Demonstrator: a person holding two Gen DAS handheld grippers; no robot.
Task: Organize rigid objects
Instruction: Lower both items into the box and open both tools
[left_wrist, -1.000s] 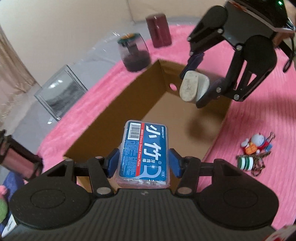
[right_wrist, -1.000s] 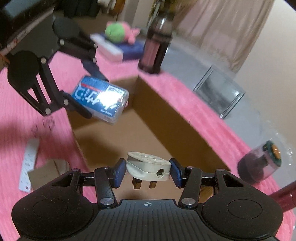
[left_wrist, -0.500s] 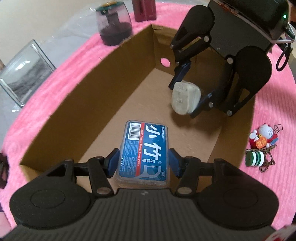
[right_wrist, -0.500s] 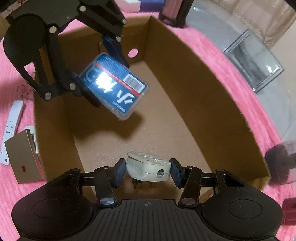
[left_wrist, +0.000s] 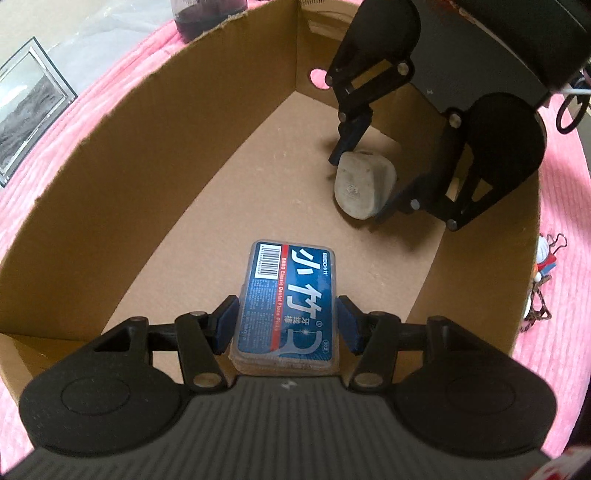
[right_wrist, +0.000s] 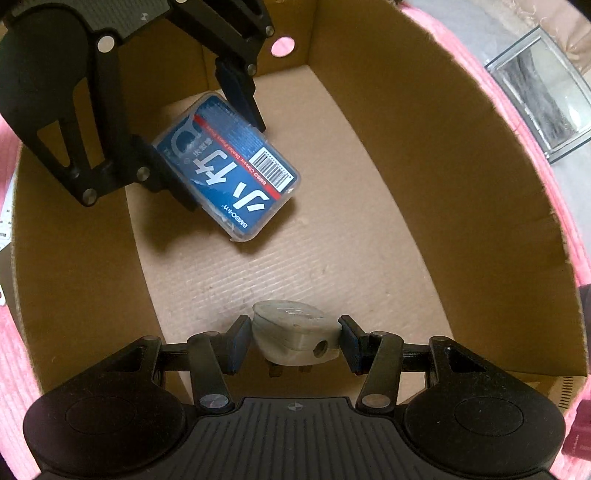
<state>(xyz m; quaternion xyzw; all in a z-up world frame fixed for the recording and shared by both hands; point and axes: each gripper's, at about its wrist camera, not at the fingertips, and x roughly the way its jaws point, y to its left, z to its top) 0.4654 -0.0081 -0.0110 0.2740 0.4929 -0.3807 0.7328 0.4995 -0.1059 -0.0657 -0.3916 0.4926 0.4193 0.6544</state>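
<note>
Cardboard box (left_wrist: 110, 155) now surrounds both grippers, lowered inside since a second ago; release looks imminent. Left gripper (left_wrist: 286, 325) clamps the glossy blue dental floss pick case (left_wrist: 290, 306) near the floor. Right gripper (right_wrist: 295, 341) pinches the matte white plug (right_wrist: 295, 338), rounded, pins down.

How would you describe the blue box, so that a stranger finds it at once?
Look inside the open cardboard box. The left tongs grip a flat, clear-edged case, the blue box. Unlike the off-white plug nearby, it has large white characters and a barcode.
</note>
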